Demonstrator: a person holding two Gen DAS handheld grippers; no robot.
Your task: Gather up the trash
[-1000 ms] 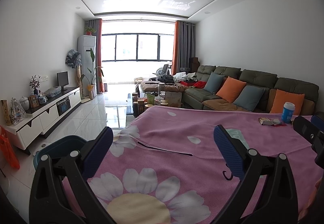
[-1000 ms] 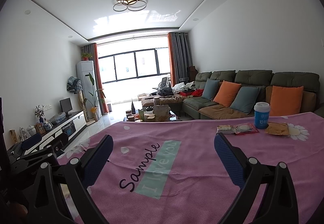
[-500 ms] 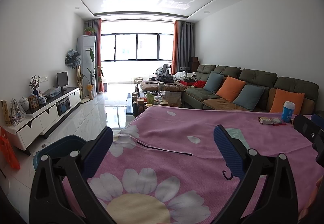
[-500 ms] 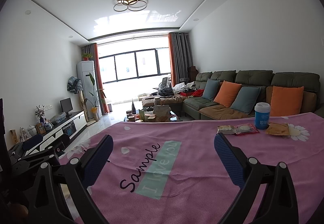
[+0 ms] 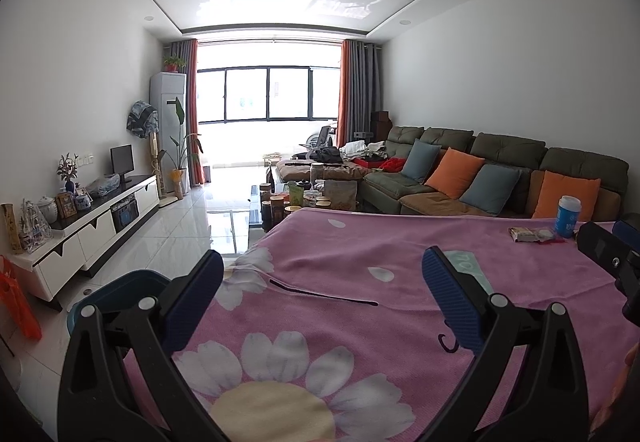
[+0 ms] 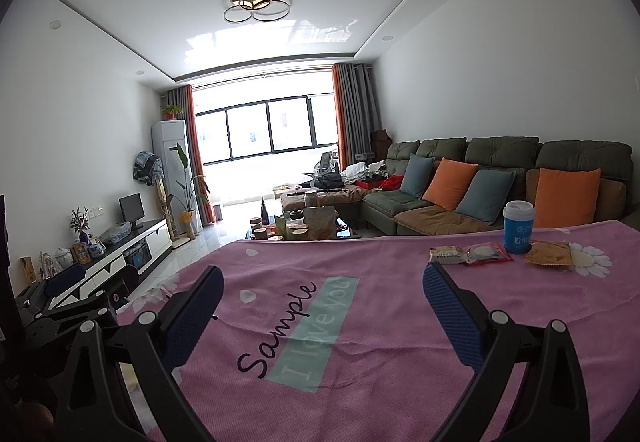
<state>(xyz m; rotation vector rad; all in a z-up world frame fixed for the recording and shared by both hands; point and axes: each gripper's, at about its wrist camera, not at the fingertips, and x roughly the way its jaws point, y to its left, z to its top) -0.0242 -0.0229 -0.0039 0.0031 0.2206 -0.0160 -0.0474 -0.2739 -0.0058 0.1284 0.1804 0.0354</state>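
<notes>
A blue cup with a white lid (image 6: pixel 518 227) stands at the far right of the pink flowered tablecloth (image 6: pixel 360 322). Beside it lie three flat snack wrappers: a tan one (image 6: pixel 447 255), a red-edged one (image 6: pixel 489 254) and an orange one (image 6: pixel 549 254). The left wrist view shows the same cup (image 5: pixel 567 216) and wrappers (image 5: pixel 532 234) far to the right. My right gripper (image 6: pixel 322 288) hangs open over the cloth, well short of the wrappers. My left gripper (image 5: pixel 322 274) is open too, above the cloth's left part, nothing between its fingers.
A blue bin (image 5: pixel 120 292) stands on the floor by the table's left edge. Beyond the table are a cluttered coffee table (image 5: pixel 308 194), a green sofa with cushions (image 5: pixel 480 174) and a white TV cabinet (image 5: pixel 100 218) along the left wall.
Both views have drifted only slightly; the right gripper has shifted a little so the cup and wrappers sit marginally further right. Both grippers stay open.
</notes>
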